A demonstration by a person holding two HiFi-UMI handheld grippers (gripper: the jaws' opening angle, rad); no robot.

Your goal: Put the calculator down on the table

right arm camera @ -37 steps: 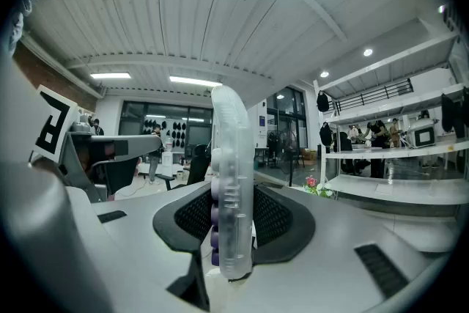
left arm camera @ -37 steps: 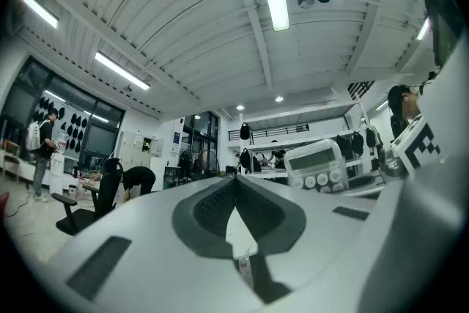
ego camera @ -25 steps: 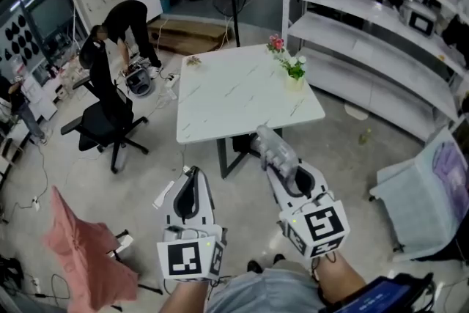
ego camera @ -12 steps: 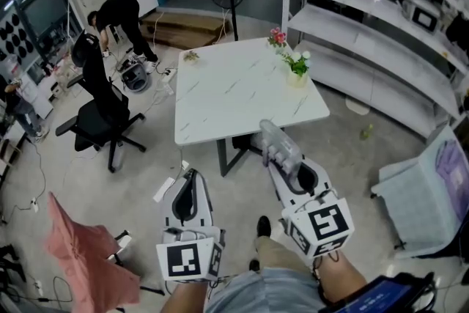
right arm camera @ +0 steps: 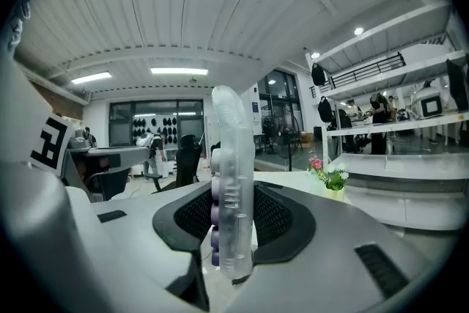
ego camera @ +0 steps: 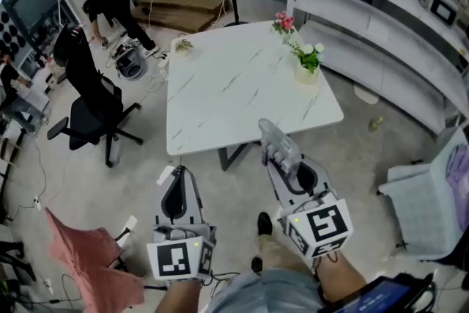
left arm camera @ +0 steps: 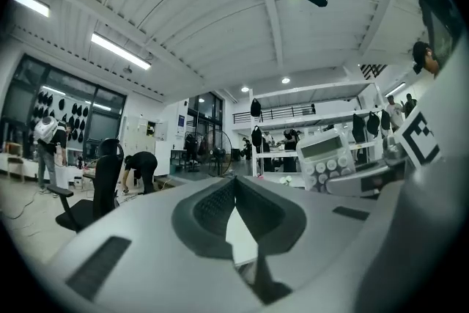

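Note:
The calculator [ego camera: 277, 145], clear-cased with pale keys, sticks forward out of my right gripper [ego camera: 287, 166], which is shut on its lower end. It hangs over the floor just short of the white marble table's [ego camera: 220, 95] near edge. In the right gripper view the calculator [right arm camera: 233, 179] stands edge-on between the two pads, with the table [right arm camera: 293, 183] beyond it. My left gripper [ego camera: 176, 187] is level beside it, shut and holding nothing; in its own view the left gripper [left arm camera: 234, 181] has its pads meeting at the tip, and the calculator [left arm camera: 327, 157] shows to the right.
A vase of flowers [ego camera: 308, 64] and a small sprig [ego camera: 183, 45] stand on the table's far side. A black office chair [ego camera: 91, 110] and a pink cloth [ego camera: 88, 260] are left of me. White shelving [ego camera: 381, 18] and a grey chair [ego camera: 432, 201] are on the right. A person [ego camera: 117, 7] bends over at the back left.
Both grippers have moved forward towards the table, whose near edge is now closer to them. The right gripper's hold on the calculator is unchanged.

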